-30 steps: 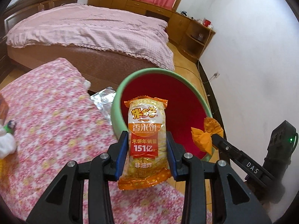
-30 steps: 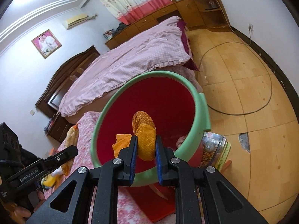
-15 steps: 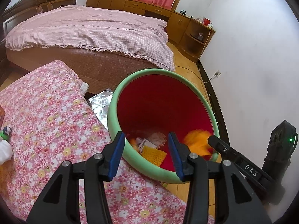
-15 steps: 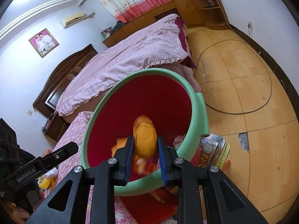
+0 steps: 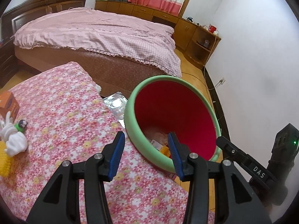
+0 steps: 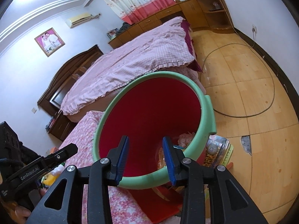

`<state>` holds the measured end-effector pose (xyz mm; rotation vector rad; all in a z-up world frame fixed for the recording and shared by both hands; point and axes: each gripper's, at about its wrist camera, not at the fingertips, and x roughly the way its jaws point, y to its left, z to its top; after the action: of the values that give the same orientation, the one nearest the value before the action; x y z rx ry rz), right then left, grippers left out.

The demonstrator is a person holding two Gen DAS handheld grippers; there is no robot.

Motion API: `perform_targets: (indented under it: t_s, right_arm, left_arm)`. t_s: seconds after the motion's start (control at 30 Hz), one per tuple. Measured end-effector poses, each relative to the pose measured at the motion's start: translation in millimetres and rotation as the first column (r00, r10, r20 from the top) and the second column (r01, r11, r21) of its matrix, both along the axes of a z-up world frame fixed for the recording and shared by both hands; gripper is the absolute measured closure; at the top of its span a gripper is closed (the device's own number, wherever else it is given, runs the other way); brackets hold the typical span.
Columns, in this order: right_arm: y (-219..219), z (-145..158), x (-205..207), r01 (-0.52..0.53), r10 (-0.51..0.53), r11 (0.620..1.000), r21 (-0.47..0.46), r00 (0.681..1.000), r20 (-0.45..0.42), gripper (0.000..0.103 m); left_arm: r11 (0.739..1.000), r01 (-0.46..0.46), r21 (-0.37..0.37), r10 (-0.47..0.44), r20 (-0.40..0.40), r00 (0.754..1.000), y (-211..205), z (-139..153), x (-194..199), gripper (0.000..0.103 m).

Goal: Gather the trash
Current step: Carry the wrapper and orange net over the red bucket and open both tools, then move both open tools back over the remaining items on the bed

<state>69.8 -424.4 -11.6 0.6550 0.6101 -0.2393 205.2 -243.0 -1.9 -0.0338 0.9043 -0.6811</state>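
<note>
A red bin with a green rim (image 5: 134, 100) stands beside the flowered table; it also shows in the right wrist view (image 6: 209, 115). Wrappers and pale trash (image 5: 158, 136) lie at its bottom, also seen in the right wrist view (image 6: 185, 137). My left gripper (image 5: 145, 155) is open and empty over the bin's near rim. My right gripper (image 6: 145, 158) is open and empty just above the bin's near rim; it also shows at the right of the left wrist view (image 5: 243, 160).
The flowered tablecloth (image 5: 61, 112) carries an orange box (image 5: 8, 104), a white plush toy (image 5: 13, 138) and a yellow item (image 5: 3, 160). A foil sheet (image 5: 114, 102) lies behind the bin. A clear jar (image 6: 216, 149) stands on the floor. A bed (image 5: 93, 31) is beyond.
Both grippers opened: the left dropped the rice-cracker packet and the right dropped the orange wrapper into the bin. Both grippers now sit lower and empty at the rim.
</note>
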Motion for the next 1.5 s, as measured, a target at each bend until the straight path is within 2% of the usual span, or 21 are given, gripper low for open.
perform_targets:
  t_s: [0.43, 0.8, 1.17, 1.37, 1.5]
  right_arm:
    - [33.7, 19.1, -1.5, -0.054, 0.055, 0.998, -0.034, 0.998, 0.024, 0.054]
    - [72.0, 30.7, 13.0, -0.129, 0.131, 0.990, -0.063, 0.991, 0.013, 0.045]
    - [114.5, 41.1, 42.4, -0.218, 0.214, 0.969, -0.116, 0.976, -0.041, 0.040]
    - [136.1, 42.8, 65.7, -0.273, 0.265, 0.951, -0.144, 0.961, -0.074, 0.038]
    - [149.0, 40.4, 79.9, -0.302, 0.292, 0.940, -0.159, 0.953, -0.084, 0.037]
  left_arm:
    - [0.995, -0.097, -0.013, 0.098, 0.040, 0.994, 57.2, 20.7, -9.2, 0.056]
    - [0.975, -0.221, 0.008, 0.220, 0.086, 0.972, 124.0, 34.6, -0.6, 0.056]
    - [0.926, -0.372, 0.058, 0.364, 0.116, 0.924, 202.3, 30.1, 27.4, 0.055]
    - [0.891, -0.442, 0.103, 0.436, 0.083, 0.896, 237.3, 10.6, 48.2, 0.054]
    - [0.879, -0.463, 0.117, 0.461, 0.049, 0.886, 252.2, -6.2, 62.3, 0.053]
